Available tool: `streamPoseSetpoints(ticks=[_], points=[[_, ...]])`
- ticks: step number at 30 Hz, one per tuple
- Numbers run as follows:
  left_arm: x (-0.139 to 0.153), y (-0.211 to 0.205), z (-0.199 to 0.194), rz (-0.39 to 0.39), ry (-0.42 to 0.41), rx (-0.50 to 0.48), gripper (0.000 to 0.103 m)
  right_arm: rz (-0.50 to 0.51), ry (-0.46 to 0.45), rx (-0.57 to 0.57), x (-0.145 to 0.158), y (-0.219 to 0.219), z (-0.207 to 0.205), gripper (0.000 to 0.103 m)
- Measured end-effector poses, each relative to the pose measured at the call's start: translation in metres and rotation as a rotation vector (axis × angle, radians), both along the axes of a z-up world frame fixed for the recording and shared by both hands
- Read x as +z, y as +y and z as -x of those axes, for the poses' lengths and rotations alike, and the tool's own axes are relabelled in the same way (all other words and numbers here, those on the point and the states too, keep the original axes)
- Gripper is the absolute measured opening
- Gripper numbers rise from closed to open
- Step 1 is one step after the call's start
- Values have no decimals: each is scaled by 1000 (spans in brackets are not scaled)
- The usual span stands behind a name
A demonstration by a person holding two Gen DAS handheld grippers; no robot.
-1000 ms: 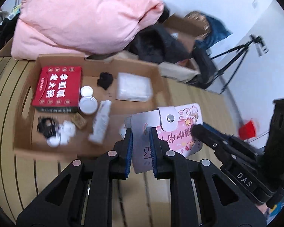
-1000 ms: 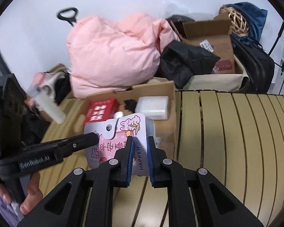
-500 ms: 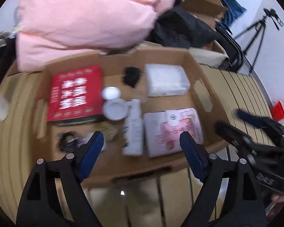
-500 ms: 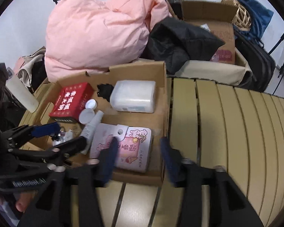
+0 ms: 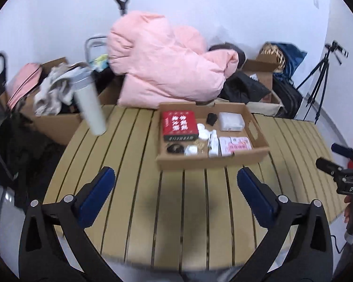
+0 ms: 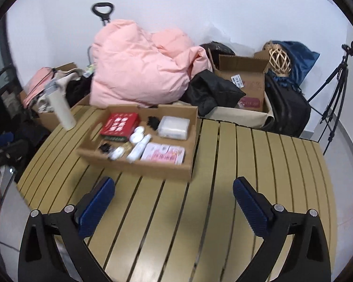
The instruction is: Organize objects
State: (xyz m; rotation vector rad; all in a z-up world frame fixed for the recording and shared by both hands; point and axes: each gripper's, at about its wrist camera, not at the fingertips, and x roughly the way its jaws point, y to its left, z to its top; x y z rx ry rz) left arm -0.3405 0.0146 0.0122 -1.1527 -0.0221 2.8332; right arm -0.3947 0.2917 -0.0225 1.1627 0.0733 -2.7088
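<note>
Opening wide and empty, the left claw (image 5: 175, 184) and right claw (image 6: 174, 195) hover over the table (image 6: 235, 164); the pink wallet (image 6: 163, 153) lies in the box (image 6: 138, 168) ahead. Reaching for the tall bottle (image 5: 90, 108) carelessly could topple it.

plain white wall (image 6: 200, 4) behind. slatted tan worktop (image 6: 247, 164) in front. pink duvet (image 6: 138, 70) heaped against wall, black handle (image 6: 102, 11) sticking up behind it. open cardboard boxes (image 6: 244, 77), dark bags (image 6: 287, 108), blue cloth (image 6: 296, 54), wicker ball (image 6: 278, 58) at right. black tripod (image 6: 336, 89) far right, pale floor (image 6: 341, 145) under it.
</note>
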Motion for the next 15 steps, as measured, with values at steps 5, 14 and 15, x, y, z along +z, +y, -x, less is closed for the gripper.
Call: streamPoseSetpoints(ticks=[5,14,15], points=[[5,-25,-97,-30,-15,40,103,-15,27,79,13,-9,-97,102],[3,-39,-222,-47,-4,66,103,29,39,164,2,-36,-254,102],[3,-37,-234,-58,5,55,103,10,38,168,1,-41,-269,102]])
